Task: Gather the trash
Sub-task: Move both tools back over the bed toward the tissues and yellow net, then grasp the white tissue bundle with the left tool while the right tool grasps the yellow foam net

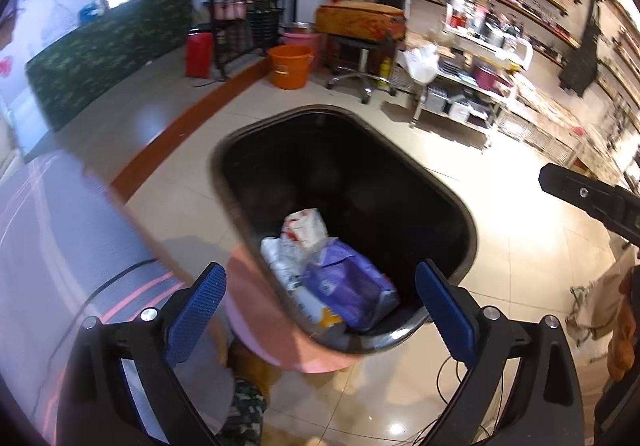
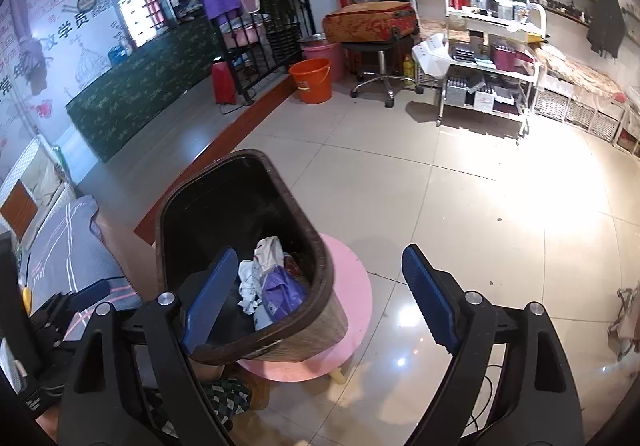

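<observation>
Left wrist view: the left tongs (image 1: 320,310) stand spread wide with nothing between the blue pads; the bin's near rim sits right below them.
Right wrist view: the right tongs (image 2: 320,298) are also spread wide and hold nothing; the left pad overlaps the bin's near edge in the picture, but contact cannot be told.
Bin: a dark oval trash bin (image 1: 460,213) stands on a round pink stool (image 2: 352,286), its long axis running away from both tongs.
Trash: a purple packet (image 1: 352,286) and crumpled white wrappers (image 1: 304,230) lie at the bottom, towards the near end.
Key relation: the bin lies straight ahead and below the left tongs, and off to the left of the right tongs, so the left hand is judged nearer.
Floor: pale tiles (image 2: 460,205) beyond the stool show no loose litter.
Far: an orange bucket (image 2: 312,79) and a white trolley (image 2: 488,57) stand well apart.
</observation>
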Tool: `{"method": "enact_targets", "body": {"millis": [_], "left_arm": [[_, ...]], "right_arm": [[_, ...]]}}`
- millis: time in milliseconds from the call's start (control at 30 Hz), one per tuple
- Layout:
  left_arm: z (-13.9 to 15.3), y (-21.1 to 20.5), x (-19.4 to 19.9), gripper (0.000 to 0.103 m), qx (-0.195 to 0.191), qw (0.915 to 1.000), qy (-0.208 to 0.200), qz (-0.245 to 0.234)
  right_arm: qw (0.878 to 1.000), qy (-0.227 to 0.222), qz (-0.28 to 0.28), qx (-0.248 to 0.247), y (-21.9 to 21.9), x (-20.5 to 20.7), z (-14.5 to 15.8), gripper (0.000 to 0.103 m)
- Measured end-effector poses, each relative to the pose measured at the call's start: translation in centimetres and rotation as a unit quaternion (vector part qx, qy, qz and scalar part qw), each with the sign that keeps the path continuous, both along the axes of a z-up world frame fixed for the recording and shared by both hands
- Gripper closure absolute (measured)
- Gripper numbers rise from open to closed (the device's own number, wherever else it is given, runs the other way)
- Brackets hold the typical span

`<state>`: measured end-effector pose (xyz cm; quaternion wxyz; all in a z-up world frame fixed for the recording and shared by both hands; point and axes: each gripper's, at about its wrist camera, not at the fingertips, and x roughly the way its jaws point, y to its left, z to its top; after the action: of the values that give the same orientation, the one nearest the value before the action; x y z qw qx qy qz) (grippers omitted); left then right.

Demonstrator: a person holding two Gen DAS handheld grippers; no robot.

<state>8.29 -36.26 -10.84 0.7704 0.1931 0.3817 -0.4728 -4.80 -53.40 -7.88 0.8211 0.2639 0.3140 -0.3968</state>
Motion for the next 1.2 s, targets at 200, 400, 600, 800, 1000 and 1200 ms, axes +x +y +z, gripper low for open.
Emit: {"method": "enact_targets", "body": {"millis": [200,400,600,800,1000,1200], "left_arm": [[0.4,5.5,2.0,0.008,-0.010,0.9979,-0.001,0.065],[1.1,11.4,4.1,0.008,-0.019,0.9902,-0.020,0.137],[1.7,18.3,6.5,0.008,-0.029,0.9757,-0.016,0.216],[2.2,25.7,9.3,0.008,-0.031,0.9532,-0.020,0.300],[2.2,33.8,12.1,0.008,-0.032,0.9275,-0.017,0.372],[2.0,40.7,15.9,0.021,-0.015,0.9059,-0.021,0.423]], "right_arm": [[0.999,-0.001,0.036,0.007,1.6,2.8,-0.2,0.017],[0.995,0.001,0.100,0.009,5.0,7.1,-0.1,0.017],[0.984,0.001,0.176,0.014,9.8,12.3,0.1,0.017],[0.965,0.009,0.261,0.016,16.0,17.6,0.1,0.017],[0.940,0.017,0.340,0.026,22.2,22.5,0.0,0.017],[0.910,0.024,0.412,0.046,28.5,27.0,-0.5,0.017]]}}
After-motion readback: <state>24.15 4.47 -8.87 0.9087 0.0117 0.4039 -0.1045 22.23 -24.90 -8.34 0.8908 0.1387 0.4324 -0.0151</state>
